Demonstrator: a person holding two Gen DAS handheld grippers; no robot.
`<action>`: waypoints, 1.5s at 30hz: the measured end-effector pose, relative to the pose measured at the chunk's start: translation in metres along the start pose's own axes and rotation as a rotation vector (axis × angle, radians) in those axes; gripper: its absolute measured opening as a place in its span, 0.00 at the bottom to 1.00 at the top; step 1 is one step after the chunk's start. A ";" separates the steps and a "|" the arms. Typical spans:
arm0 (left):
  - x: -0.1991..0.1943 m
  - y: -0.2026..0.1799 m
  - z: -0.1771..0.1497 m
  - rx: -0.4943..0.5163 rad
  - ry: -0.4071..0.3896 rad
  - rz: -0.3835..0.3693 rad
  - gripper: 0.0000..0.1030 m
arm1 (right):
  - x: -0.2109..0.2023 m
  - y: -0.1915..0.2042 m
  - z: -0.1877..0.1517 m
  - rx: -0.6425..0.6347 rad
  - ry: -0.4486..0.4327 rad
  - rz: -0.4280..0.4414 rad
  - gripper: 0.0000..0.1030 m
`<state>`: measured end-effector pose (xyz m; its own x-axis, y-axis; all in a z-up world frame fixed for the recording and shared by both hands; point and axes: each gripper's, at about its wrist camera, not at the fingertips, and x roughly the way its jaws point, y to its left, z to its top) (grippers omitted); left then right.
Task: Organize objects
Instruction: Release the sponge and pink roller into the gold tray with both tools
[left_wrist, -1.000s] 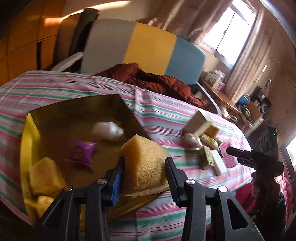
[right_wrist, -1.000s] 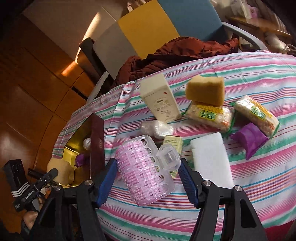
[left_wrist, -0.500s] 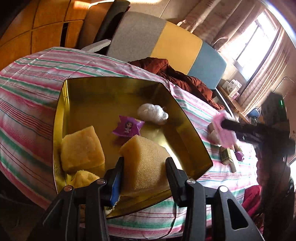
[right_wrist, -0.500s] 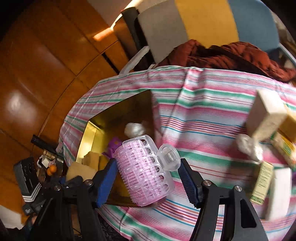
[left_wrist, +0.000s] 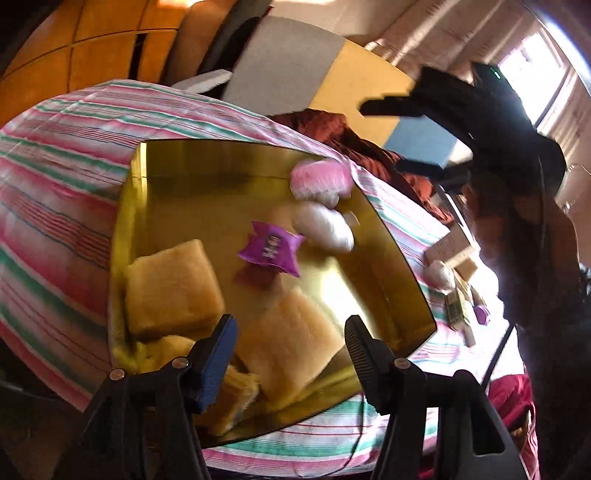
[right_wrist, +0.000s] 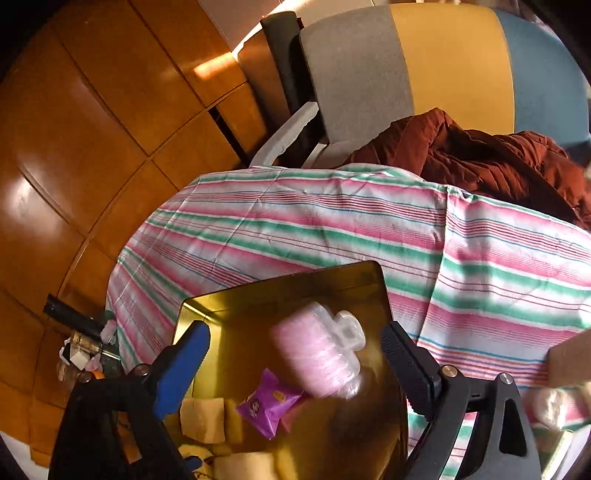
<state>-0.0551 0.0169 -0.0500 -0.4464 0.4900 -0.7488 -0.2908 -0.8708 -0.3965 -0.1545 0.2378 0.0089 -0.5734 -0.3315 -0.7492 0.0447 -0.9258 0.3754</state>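
Jaws, right: right gripper (right_wrist: 295, 350) has just been opening and stands wide; the pink roller case (right_wrist: 317, 354) sits blurred between the pads, touching neither, seemingly in mid-drop.
Jaws, left: left gripper (left_wrist: 290, 343) has just been opening, about half spread; the yellow sponge (left_wrist: 291, 339) lies between the pads, released or nearly so, near edge of tray.
Table: striped cloth (right_wrist: 332, 229) covers it; chair with a brown jacket (right_wrist: 480, 158) at the far side.
Tray: gold tray (left_wrist: 207, 162) on the cloth, shiny, low-walled, already part filled.
Tray contents: a second sponge (left_wrist: 170, 284) at near left, a white wrapped ball (left_wrist: 325, 225) centre right, a purple sachet (left_wrist: 271, 249) mid-tray.
Roller case position: over the far right corner of the tray in the left wrist view (left_wrist: 321, 179), close to the wall.
Loose items: a box and small packets remain on the cloth to the right, too blurred to name.
Risk 1: case is round and lands near the rim; it could roll or bounce over the low wall onto the cloth.
Risk 2: sponge rests tilted against the near wall; it could tip out when the left pads pull away.
Risk 3: both grippers crowd the one tray; a collision on withdrawal is possible.
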 end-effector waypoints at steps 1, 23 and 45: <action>-0.002 0.002 0.001 -0.005 -0.012 0.009 0.59 | 0.001 0.000 -0.002 0.005 0.002 0.004 0.92; -0.036 -0.004 0.001 0.015 -0.144 0.260 0.59 | -0.018 0.007 -0.090 -0.129 -0.020 -0.185 1.00; -0.061 -0.021 -0.002 0.060 -0.275 0.473 0.59 | -0.050 0.027 -0.143 -0.277 -0.154 -0.360 1.00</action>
<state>-0.0205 0.0052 0.0030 -0.7426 0.0454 -0.6682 -0.0492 -0.9987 -0.0131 -0.0077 0.2037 -0.0216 -0.7064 0.0308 -0.7072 0.0251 -0.9973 -0.0686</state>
